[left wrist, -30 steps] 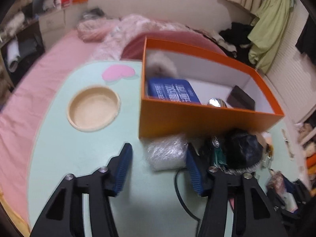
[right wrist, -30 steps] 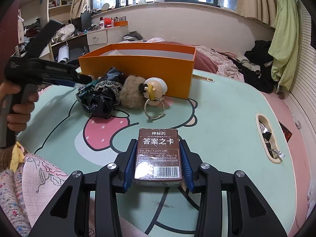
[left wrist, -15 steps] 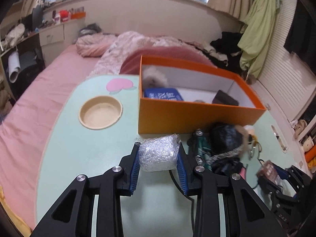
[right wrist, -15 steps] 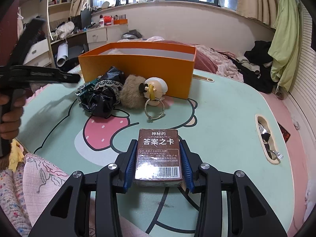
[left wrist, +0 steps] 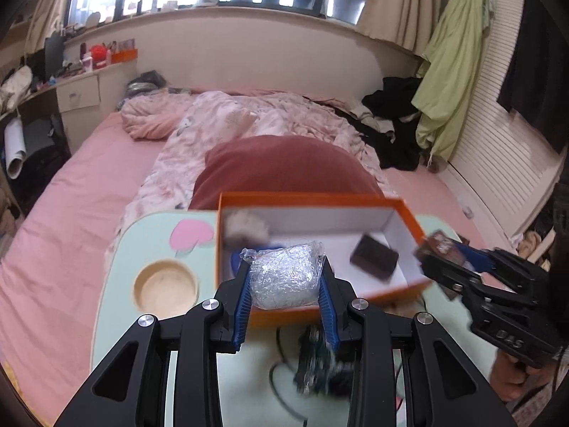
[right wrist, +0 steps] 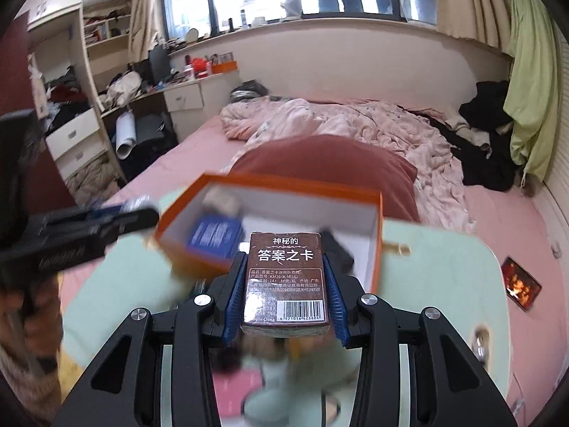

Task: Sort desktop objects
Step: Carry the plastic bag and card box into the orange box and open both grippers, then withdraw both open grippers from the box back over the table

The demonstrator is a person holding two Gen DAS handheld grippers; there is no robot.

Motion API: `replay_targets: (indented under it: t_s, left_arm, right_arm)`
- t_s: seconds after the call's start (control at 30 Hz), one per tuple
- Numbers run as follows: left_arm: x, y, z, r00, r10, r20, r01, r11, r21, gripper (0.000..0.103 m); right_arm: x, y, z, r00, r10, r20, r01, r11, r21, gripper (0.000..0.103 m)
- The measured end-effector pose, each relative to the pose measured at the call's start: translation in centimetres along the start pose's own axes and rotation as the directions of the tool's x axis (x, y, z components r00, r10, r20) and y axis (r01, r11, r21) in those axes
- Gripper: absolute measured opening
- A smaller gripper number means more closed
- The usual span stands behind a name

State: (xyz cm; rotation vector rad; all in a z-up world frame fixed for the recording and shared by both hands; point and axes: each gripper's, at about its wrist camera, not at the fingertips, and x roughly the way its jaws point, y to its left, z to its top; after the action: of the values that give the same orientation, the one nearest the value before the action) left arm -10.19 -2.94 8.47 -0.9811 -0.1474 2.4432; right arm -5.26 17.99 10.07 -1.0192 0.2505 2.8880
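Your left gripper (left wrist: 284, 284) clamps the plastic-wrapped bundle (left wrist: 284, 277) above the orange box (left wrist: 409, 213), tilted down; your right gripper (right wrist: 284, 284) grips the brown card deck (right wrist: 284, 281) over its near wall.

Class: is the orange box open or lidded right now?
Open. The orange box has no lid; its white interior, a blue pack and a dark box are visible inside.

Right tool (right wrist: 284, 299) gripping card box (right wrist: 285, 281), orange box (right wrist: 377, 245) beyond
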Motion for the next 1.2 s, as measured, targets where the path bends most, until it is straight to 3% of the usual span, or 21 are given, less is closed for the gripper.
replay_targets:
  t_s: [0.13,0.17,0.2,0.3,0.4,0.43,0.6,0.77,1.0,1.2]
  left_arm:
    - [3.7,-0.3,2.2,0.995,0.089,-0.049,-0.087,0.995,0.038,0.036]
    - [4.6,-0.2,2.6,0.993,0.103,-0.066,-0.101,0.994,0.036,0.041]
    - [5.2,0.0,2.7,0.991,0.103,-0.080,-0.101,0.994,0.027,0.054]
    - [5.9,0.2,2.5,0.994,0.067,-0.091,-0.068,0.998,0.000,0.079]
    - [5.1,0.1,1.6,0.995,0.076,-0.063,-0.076,0.997,0.004,0.093]
    - [4.6,0.1,1.3,0.996,0.075,-0.052,-0.075,0.997,0.008,0.093]
    - [1.6,-0.6,-0.9,0.997,0.077,-0.012,-0.077,0.996,0.038,0.094]
    - [-2.2,-1.7,-5.2,0.998,0.068,0.003,-0.068,0.994,0.090,0.100]
    - [-2.6,-1.5,-12.1,0.996,0.072,-0.059,-0.067,0.994,0.082,0.101]
    - [-0.9,-1.8,-14.0,0.987,0.091,-0.131,-0.079,0.993,0.091,0.101]
  right_arm:
    - [3.7,-0.6,2.5,0.999,-0.003,-0.032,0.004,0.999,0.040,0.042]
    - [4.6,-0.7,2.9,0.999,-0.013,-0.048,0.015,0.999,0.046,0.042]
    - [5.4,-0.8,3.1,0.997,-0.028,-0.071,0.032,0.998,0.054,0.042]
    - [7.9,-1.8,3.4,0.985,-0.064,-0.163,0.083,0.990,0.113,0.048]
    - [7.6,-3.0,3.3,0.986,-0.072,-0.148,0.096,0.982,0.165,0.065]
    - [7.1,-3.4,3.0,0.988,-0.077,-0.133,0.101,0.977,0.185,0.070]
    - [4.0,-3.8,1.6,0.996,-0.047,-0.079,0.064,0.971,0.229,0.071]
    - [0.3,-2.1,-2.0,0.996,-0.061,-0.059,0.071,0.982,0.175,0.071]
    - [-1.5,-0.3,-9.7,0.979,-0.090,-0.181,0.097,0.995,0.030,0.073]
    - [-1.5,0.2,-12.4,0.968,-0.158,-0.193,0.154,0.987,-0.036,0.074]
